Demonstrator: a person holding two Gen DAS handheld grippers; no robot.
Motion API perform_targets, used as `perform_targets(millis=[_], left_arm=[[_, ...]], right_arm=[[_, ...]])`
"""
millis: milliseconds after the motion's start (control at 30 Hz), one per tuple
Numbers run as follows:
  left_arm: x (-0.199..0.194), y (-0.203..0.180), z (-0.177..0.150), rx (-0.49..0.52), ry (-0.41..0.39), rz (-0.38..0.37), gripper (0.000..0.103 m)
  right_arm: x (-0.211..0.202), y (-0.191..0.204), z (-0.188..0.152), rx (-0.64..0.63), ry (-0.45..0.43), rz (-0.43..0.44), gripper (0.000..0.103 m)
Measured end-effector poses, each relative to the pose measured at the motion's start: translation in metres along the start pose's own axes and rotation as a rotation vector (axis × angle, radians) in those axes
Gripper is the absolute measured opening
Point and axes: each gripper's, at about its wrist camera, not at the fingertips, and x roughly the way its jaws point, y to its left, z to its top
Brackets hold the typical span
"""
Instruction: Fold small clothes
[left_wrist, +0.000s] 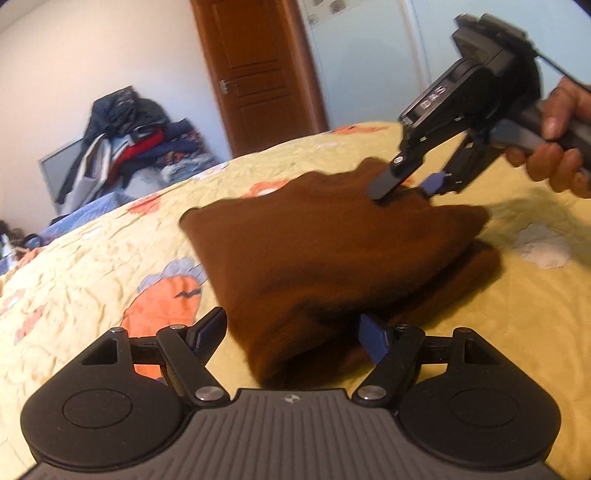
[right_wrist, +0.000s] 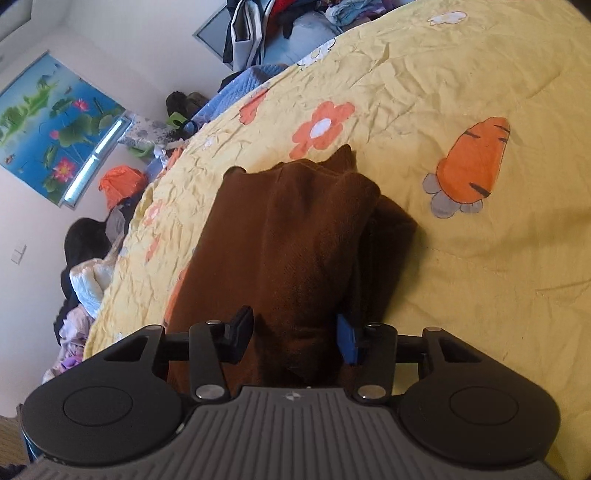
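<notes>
Left wrist view: a brown garment (left_wrist: 314, 266), soft and folded over on itself in layers, lies on a bed covered by a yellow quilt (left_wrist: 92, 258) printed with orange carrots and flowers. The garment sits directly ahead of the left hand-held gripper (left_wrist: 295, 334), its near edge reaching in between the two fingers. Those jaws stand wide apart; the black finger on the left is clear of the cloth, while the blue pad (left_wrist: 375, 341) on the right sits against the garment's edge without squeezing it, so this hand-held gripper is released.

At the garment's far side, up and to the right of the left hand-held gripper, the right hand-held gripper (left_wrist: 406, 188) angles down onto the cloth, carried by a person's hand (left_wrist: 554, 147) wrapped round its handle. Its fingertips (left_wrist: 384, 184) rest on the top layer.

In the right wrist view the same garment (right_wrist: 295, 240) stretches away from the right hand-held gripper (right_wrist: 295, 338), with a raised fold of cloth running between the half-parted jaws. Whether the pads actually pinch that fold cannot be told.

Beyond the bed, past the left hand-held gripper's left side, a heap of clothes (left_wrist: 129, 147) is piled near a white wall, and a wooden door (left_wrist: 255, 74) stands straight ahead. From the right wrist, a lotus-pond picture (right_wrist: 55, 125) hangs on the wall to the left.
</notes>
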Motion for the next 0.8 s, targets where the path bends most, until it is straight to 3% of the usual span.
perform_targets(millis=[133,233,300,333,367,500,633,667,700,733,767,800], left_arm=[[0.006,-0.001,-0.006,0.024,0.028,0.027,0.077],[0.008,0.006,-0.005,-0.024,0.039,0.044,0.076],[0.007,0.009,-0.001,-0.044,0.026,0.047,0.054],[0.008,0.01,0.0,-0.051,0.03,0.044,0.027],[0.008,0.012,0.002,-0.071,0.037,0.041,0.012],[-0.006,0.028,0.003,-0.126,0.02,0.011,0.009],[0.006,0.032,-0.013,-0.103,0.092,-0.008,0.009],[0.004,0.029,-0.014,-0.084,0.075,-0.002,0.01],[0.001,0.029,-0.012,-0.08,0.073,-0.016,0.011],[-0.004,0.033,-0.01,-0.104,0.083,-0.061,0.018],[-0.009,0.04,-0.008,-0.134,0.097,-0.124,0.031],[-0.015,0.047,-0.007,-0.157,0.1,-0.183,0.041]], right_arm=[[-0.005,0.001,-0.002,-0.007,0.012,-0.002,0.048],[-0.004,0.0,-0.002,0.004,0.01,0.003,0.048],[-0.003,0.002,-0.002,-0.008,0.009,-0.001,0.044],[-0.002,0.003,-0.002,-0.026,0.009,-0.014,0.036],[0.0,0.005,-0.003,-0.049,0.012,-0.031,0.033],[-0.01,0.009,-0.002,-0.065,-0.003,-0.008,0.027],[-0.014,-0.009,-0.013,-0.03,0.011,-0.023,0.021],[-0.008,-0.017,-0.018,-0.017,0.014,-0.006,0.021],[-0.008,-0.019,-0.02,-0.002,-0.006,0.028,0.023],[-0.009,-0.019,-0.02,0.02,-0.01,0.036,0.033],[-0.011,-0.02,-0.018,0.045,-0.012,0.049,0.039],[-0.016,-0.02,-0.016,0.068,-0.016,0.066,0.052]])
